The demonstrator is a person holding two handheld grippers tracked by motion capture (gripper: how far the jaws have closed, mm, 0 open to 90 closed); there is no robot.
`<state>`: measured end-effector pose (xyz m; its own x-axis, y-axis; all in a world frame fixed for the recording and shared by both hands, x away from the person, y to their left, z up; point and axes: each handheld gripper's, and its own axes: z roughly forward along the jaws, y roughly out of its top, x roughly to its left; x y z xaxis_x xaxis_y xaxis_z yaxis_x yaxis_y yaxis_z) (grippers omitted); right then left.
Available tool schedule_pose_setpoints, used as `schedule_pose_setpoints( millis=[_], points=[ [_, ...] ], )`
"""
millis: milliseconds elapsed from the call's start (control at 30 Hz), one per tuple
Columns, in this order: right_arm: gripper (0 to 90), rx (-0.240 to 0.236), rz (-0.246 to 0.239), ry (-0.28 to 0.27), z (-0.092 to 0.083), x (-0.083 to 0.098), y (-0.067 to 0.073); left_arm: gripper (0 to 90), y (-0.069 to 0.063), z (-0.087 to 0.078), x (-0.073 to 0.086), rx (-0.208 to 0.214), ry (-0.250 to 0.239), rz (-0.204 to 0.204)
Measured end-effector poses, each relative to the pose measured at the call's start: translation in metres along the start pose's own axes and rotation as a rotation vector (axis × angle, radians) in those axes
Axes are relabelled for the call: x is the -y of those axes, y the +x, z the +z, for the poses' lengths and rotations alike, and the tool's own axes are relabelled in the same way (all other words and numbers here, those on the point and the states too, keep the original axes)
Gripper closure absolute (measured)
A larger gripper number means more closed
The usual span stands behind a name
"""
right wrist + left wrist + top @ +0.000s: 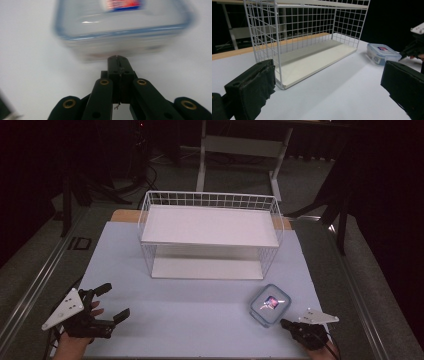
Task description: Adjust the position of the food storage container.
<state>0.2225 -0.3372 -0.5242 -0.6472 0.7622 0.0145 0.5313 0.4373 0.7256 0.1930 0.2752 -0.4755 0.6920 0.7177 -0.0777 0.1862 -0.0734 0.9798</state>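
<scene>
A clear plastic food container (270,304) with a blue-rimmed lid and a red-blue label lies on the white table at the front right. My right gripper (286,323) sits just behind its near corner, jaws shut with nothing between them. In the right gripper view the shut tips (117,60) almost meet the container's side (120,37); I cannot tell if they touch. My left gripper (114,304) rests at the front left, jaws wide open and empty, with its pads (252,87) framing the white wire shelf rack (307,42) and the container (382,53) farther right.
The two-level white wire rack (210,236) stands at the middle back of the table (190,320). Beyond the table lie a dark floor and a white desk frame (240,150). The table's front edge is close to both hands.
</scene>
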Motion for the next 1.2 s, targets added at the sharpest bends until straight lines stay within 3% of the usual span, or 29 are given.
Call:
schedule_pose_setpoints(
  millis=[67, 133, 167, 233, 333, 433, 733, 1067, 1200],
  points=[
    [90.0, 0.059, 0.014, -0.010, -0.002, -0.004, -0.012, 0.5, 0.001, 0.000, 0.000, 0.000, 0.003, -0.003],
    [90.0, 0.075, 0.029, -0.014, -0.002, -0.006, -0.018, 0.5, 0.001, 0.001, 0.000, 0.002, 0.001, -0.005],
    [90.0, 0.141, 0.062, -0.016, 0.002, -0.015, -0.038, 0.5, 0.000, 0.001, 0.000, 0.001, 0.002, -0.001],
    [90.0, 0.170, 0.086, -0.011, 0.007, -0.021, -0.051, 0.5, -0.001, 0.001, 0.000, 0.002, 0.001, 0.003],
    [90.0, 0.162, 0.080, -0.008, 0.016, -0.028, -0.060, 0.5, 0.000, 0.000, 0.000, 0.000, 0.006, 0.002],
    [90.0, 0.142, 0.063, 0.013, 0.024, -0.030, -0.060, 0.5, 0.000, 0.000, 0.001, -0.003, 0.005, -0.004],
    [90.0, 0.063, 0.030, 0.034, 0.025, -0.028, -0.042, 0.5, -0.001, 0.001, 0.000, 0.001, 0.007, 0.002],
    [90.0, -0.087, -0.041, 0.057, 0.037, -0.039, 0.000, 0.5, -0.001, 0.003, 0.000, 0.006, 0.012, 0.004],
    [90.0, -0.145, -0.105, 0.085, 0.044, -0.048, 0.017, 0.5, -0.001, 0.004, 0.001, 0.008, 0.015, 0.000]
  ],
)
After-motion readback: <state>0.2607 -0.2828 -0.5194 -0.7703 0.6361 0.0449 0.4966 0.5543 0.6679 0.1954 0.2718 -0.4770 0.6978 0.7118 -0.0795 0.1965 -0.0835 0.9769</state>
